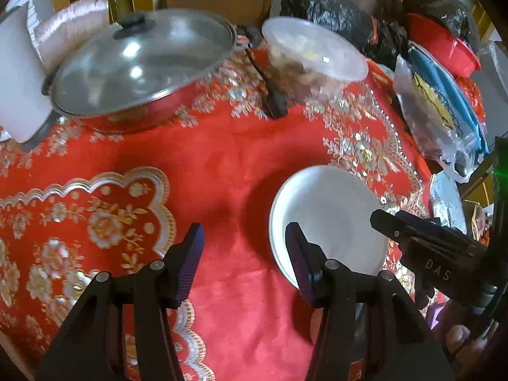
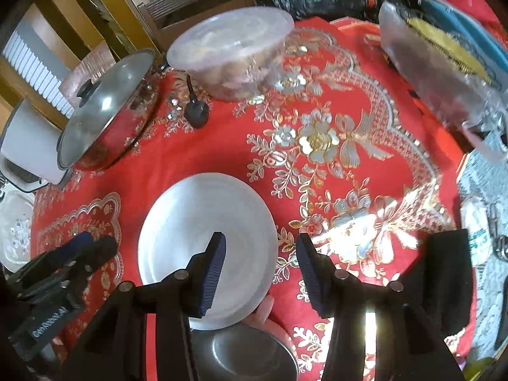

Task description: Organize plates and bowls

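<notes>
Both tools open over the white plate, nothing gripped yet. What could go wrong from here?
1. The white plate lies flat on the red tablecloth; a tool finger sliding under its rim may snag the cloth.
2. The left tool and right tool crowd the same plate and might collide.
3. The plate's near edge seems to overlap a metal bowl; lifting the plate carelessly could knock or shift it.
</notes>
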The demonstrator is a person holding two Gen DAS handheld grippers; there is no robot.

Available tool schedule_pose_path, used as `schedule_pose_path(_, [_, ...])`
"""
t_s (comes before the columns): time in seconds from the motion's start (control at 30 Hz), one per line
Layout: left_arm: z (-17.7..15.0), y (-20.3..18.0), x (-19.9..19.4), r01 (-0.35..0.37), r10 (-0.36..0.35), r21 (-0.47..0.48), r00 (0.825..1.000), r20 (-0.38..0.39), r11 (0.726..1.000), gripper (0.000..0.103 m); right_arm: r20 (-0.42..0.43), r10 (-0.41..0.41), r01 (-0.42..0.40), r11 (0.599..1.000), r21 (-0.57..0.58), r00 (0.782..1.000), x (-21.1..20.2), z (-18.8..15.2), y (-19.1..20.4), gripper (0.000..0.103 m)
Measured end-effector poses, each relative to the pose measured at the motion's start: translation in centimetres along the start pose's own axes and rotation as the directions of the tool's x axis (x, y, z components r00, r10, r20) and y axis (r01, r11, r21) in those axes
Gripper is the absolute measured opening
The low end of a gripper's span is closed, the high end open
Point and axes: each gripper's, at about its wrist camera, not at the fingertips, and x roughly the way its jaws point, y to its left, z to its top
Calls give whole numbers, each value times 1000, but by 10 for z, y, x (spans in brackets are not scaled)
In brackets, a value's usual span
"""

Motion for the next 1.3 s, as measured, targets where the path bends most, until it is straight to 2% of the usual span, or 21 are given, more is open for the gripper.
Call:
schedule_pose_path(0.3, [-5, -15, 28, 21, -21, 3, 998, -57, 1000, 52, -17, 16, -16, 1000, -8, 1000, 17, 2, -2, 46])
schedule_pose_path(0.37, [-6, -17, 35, 20, -20, 7, 997, -69, 1000, 52, -21, 10, -10, 1000, -10, 1000, 20, 2, -1, 30])
schedule_pose_path(0.43, [-7, -17, 41, 17, -17, 8, 996, -85, 1000, 52, -34, 21, -21, 1000, -10, 999, 24, 2, -1, 20])
schedule_pose_path(0.57, [-11, -22, 53, 4, 0, 43, 994, -110, 999, 51, -53, 27, -29, 999, -21, 998, 31, 0, 0, 12])
schedule_pose_path(0.63, [-13, -23, 58, 11, -5, 46, 992, -124, 999, 51, -62, 33, -35, 999, -31, 998, 32, -3, 2, 12])
schedule_pose_path(0.7, [-14, -22, 59, 22, -16, 42, 991, -133, 999, 39, -58, 32, -34, 999, -39, 998, 30, -5, 4, 12])
schedule_pose_path(0.83, [-15, -17, 53, 21, -15, 44, 991, -132, 999, 29, -53, 58, -59, 998, -33, 997, 23, -9, 7, 11])
schedule_pose_path(1.13, [-21, 16, 17, 3, -1, 20, 995, -99, 1000, 28, -40, 93, -96, 992, -84, 995, 5, -16, 52, 10])
schedule_pose_path(1.3, [-30, 44, 13, 21, -28, -57, 993, -119, 998, 28, -58, 105, -110, 991, -77, 993, 7, -25, 64, 10])
